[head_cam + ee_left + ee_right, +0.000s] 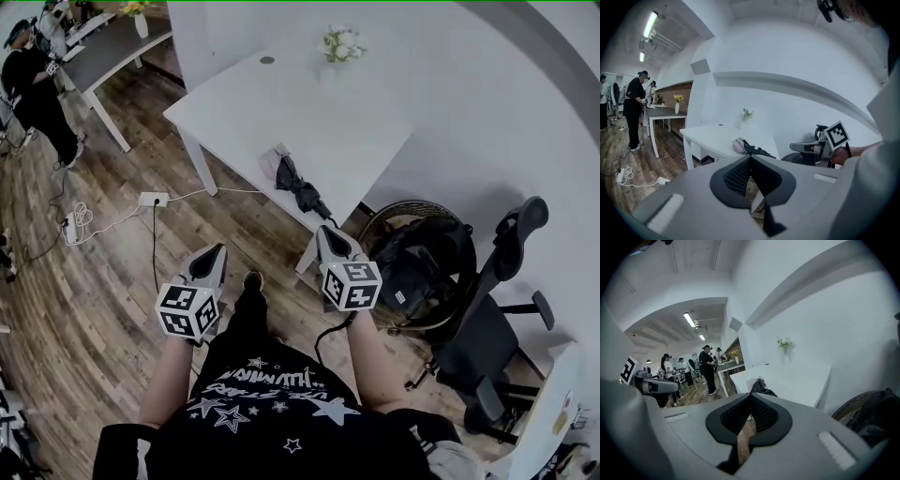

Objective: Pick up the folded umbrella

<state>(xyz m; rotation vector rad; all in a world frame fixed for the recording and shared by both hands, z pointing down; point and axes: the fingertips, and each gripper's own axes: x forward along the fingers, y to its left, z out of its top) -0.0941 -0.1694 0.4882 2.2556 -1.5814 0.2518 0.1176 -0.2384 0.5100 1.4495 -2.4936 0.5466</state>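
Note:
The folded umbrella [298, 187] is dark with a pale pink cloth part and lies at the near edge of the white table [281, 103]. My left gripper [216, 253] hangs over the wooden floor, short of the table and to the umbrella's left, jaws shut and empty. My right gripper [328, 232] is held just below the umbrella's near end, apart from it, also shut with nothing in it. Past the closed tips of the left gripper [750, 158], the umbrella [752, 149] shows ahead. It also lies beyond the tips of the right gripper [751, 395], on the table edge [761, 387].
A vase of flowers [341, 45] stands at the table's far side. Right of the table sit a wicker basket holding a black bag [422, 262] and an office chair [497, 319]. A power strip with cables [153, 199] lies on the floor. A person [33, 89] stands by another table at far left.

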